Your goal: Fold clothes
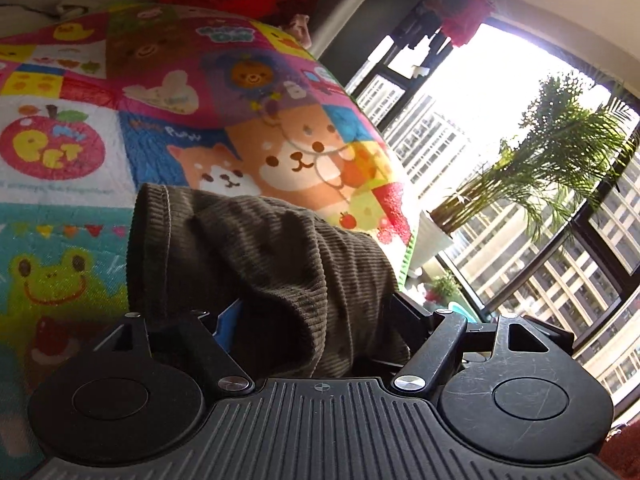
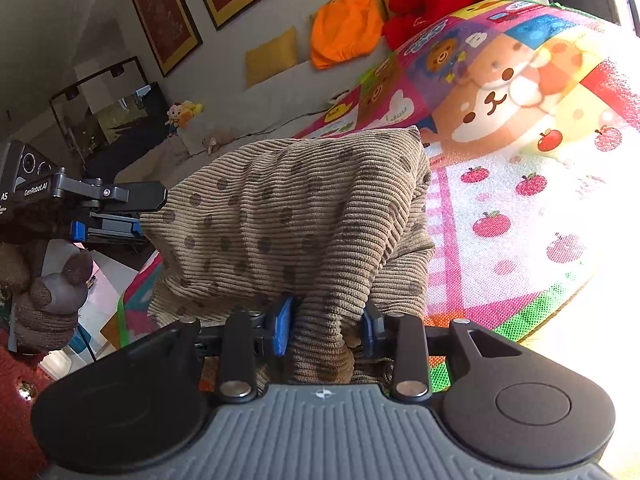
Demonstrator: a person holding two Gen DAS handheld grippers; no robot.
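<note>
In the left wrist view we see our left gripper [image 1: 316, 320] clenched on a bunch of the brown garment [image 1: 256, 264], which rises from the jaws toward 12 o'clock above the play mat [image 1: 60, 140]. A plant [image 1: 560, 160] stands by the window [image 1: 520, 240] at 2 o'clock.

In the right wrist view our right gripper [image 2: 326, 330] is grasping the same garment [image 2: 288, 216], dotted and ribbed, stretched toward 9 o'clock, where the left gripper [image 2: 138, 212] pinches its far edge. The mat [image 2: 520, 200] spreads at 2 o'clock; an orange cushion [image 2: 346, 30] sits at 12.
</note>
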